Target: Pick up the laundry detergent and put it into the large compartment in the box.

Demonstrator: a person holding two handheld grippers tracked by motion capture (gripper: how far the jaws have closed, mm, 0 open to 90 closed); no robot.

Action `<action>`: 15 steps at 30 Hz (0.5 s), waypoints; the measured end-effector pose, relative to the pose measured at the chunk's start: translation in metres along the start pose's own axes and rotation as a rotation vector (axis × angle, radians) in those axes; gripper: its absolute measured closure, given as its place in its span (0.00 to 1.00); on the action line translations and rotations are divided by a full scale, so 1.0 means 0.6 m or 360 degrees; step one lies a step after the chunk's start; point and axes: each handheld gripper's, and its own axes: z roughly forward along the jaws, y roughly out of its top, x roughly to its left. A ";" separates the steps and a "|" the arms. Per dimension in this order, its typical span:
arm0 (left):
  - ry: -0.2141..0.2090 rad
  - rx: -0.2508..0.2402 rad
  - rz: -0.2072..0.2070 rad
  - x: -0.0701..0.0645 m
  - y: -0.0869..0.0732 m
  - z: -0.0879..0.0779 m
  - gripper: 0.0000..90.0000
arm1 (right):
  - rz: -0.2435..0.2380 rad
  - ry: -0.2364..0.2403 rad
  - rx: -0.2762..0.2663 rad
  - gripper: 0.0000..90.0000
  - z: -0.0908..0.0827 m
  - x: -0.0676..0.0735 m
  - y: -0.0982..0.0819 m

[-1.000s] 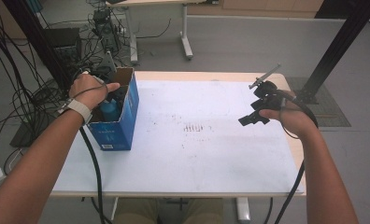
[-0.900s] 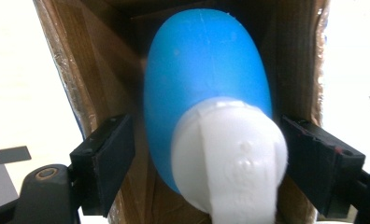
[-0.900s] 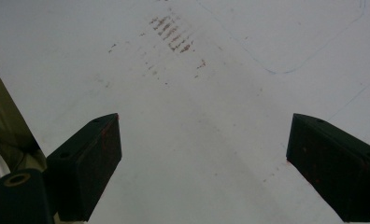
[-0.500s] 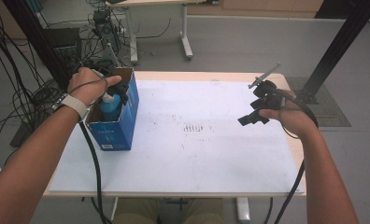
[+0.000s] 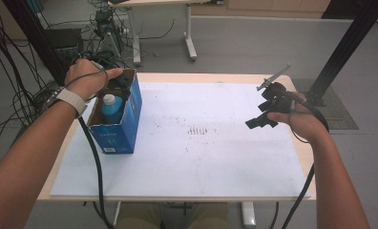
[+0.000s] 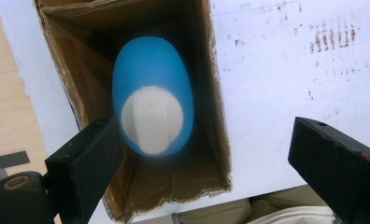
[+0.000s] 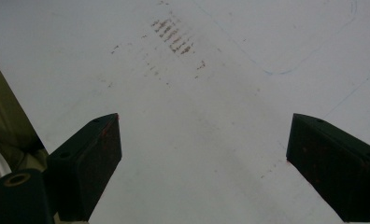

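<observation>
So the blue bottle [image 6: 152,93] is standing upright inside the open cardboard box [image 5: 130,119], at the table's left end; its long axis runs straight up and down, white cap [image 6: 151,120] pointing up at the left gripper's camera; from above it reads as a smooth rounded oval, plastic by the look of it, the cap a flat disc with a faint ridge across it. The box is blue-printed outside, raw brown corrugated inside, with ragged torn edges round the mouth; it sits on a white sheet [image 5: 215,157] that's scuffed with brownish marks, laid over a pale wooden table [image 5: 215,76].

Left gripper [image 6: 206,154] hangs right above the box mouth; its jaws have just been opening and now stand wide, gripping nothing; one black pad overlaps the bottle's edge in the left gripper view, but I'd say it's above it rather than touching, hard to be sure from that angle.

Right gripper [image 5: 258,120] hovers over the sheet's right side, well apart from the box; jaws spread wide, empty.
</observation>
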 end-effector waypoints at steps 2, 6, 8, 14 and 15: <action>0.0009 -0.0017 0.0005 -0.005 -0.002 -0.009 0.12 | 0.0000 -0.0003 0.0000 0.11 -0.002 0.001 0.000; 0.0046 -0.0021 0.0035 -0.017 -0.001 -0.026 0.12 | 0.0000 -0.0007 -0.0003 0.11 -0.005 0.002 -0.001; 0.0042 -0.0025 0.0054 -0.021 -0.001 -0.037 0.12 | 0.0004 -0.0010 -0.0007 0.11 -0.006 0.002 -0.002; 0.0070 -0.0059 0.0108 -0.038 -0.004 -0.070 0.11 | 0.0005 -0.0014 -0.0008 0.11 -0.010 0.003 -0.003; 0.0074 -0.0067 0.0116 -0.042 -0.005 -0.077 0.11 | -0.0001 -0.0017 -0.0007 0.11 -0.011 0.003 -0.003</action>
